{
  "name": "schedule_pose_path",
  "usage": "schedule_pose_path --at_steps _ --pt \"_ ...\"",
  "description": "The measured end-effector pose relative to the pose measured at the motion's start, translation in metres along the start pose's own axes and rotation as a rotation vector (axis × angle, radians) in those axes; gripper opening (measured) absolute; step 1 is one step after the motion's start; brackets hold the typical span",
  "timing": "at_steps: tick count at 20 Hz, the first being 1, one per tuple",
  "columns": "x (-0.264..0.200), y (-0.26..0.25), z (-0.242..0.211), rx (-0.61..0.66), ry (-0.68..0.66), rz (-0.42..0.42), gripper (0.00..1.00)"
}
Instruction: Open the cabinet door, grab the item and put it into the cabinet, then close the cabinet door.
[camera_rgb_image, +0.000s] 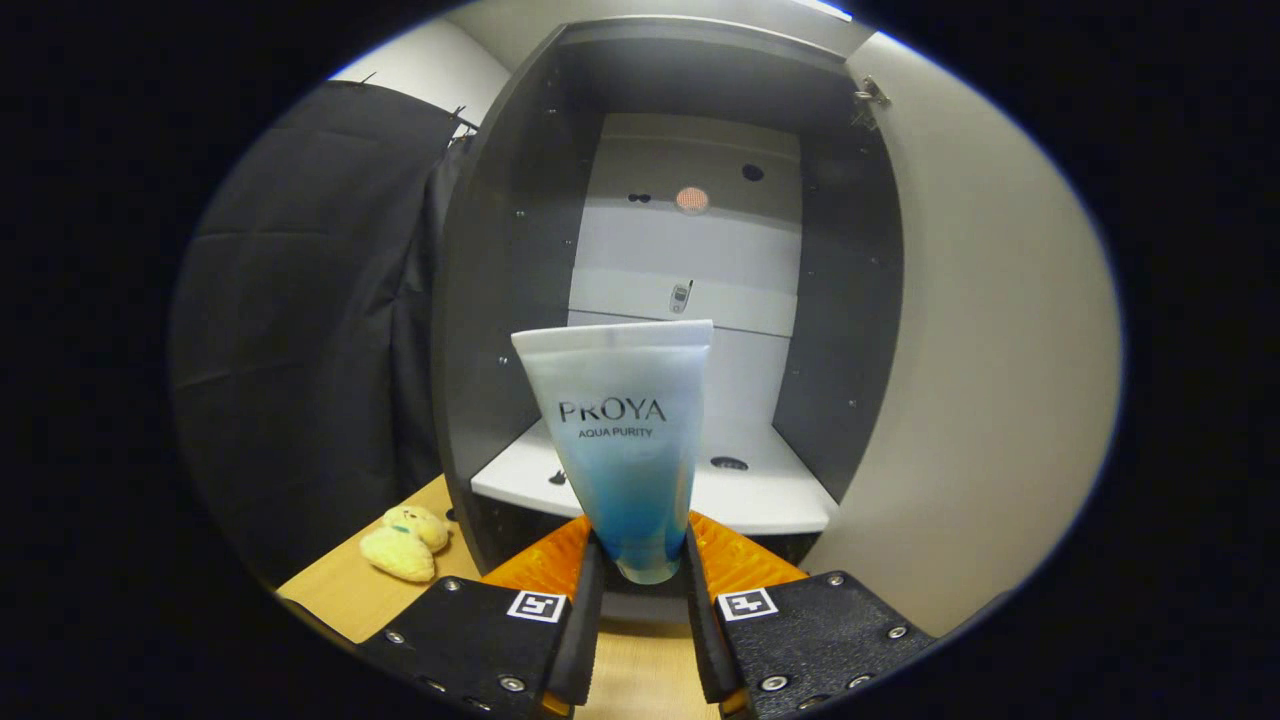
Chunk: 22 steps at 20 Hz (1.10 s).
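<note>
A white-to-blue squeeze tube (628, 440) stands upright between my fingers, its flat crimped end on top. My gripper (640, 560) is shut on the tube, both fingers pressing its lower blue part. Straight ahead stands the cabinet (500, 300) with dark side walls and a white back panel. Its door (990, 380) is swung open to the right of the tube, with a hinge (868, 100) at the top. The white cabinet shelf (760, 490) lies just beyond the tube, at about the height of its lower half.
A yellow plush toy (405, 543) lies on the wooden tabletop (350, 590) left of my fingers, in front of the cabinet's left wall. Black cloth (300, 330) hangs to the left of the cabinet. The shelf has two small dark holes.
</note>
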<state>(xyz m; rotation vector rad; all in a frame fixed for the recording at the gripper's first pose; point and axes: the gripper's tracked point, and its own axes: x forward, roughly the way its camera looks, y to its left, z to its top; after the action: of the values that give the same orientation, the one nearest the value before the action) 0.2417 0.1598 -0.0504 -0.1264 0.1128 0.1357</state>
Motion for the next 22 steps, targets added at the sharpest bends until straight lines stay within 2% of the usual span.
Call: schedule_pose_path --at_steps 5,10,17,22 --pt "0.064 -0.004 0.008 0.006 -0.017 0.003 0.41" --pt "0.111 -0.011 -0.012 0.031 0.018 -0.004 0.41" --pt "0.128 -0.010 -0.035 0.123 0.069 0.014 0.41" --pt "0.132 -0.006 -0.034 0.142 0.062 0.031 0.47"
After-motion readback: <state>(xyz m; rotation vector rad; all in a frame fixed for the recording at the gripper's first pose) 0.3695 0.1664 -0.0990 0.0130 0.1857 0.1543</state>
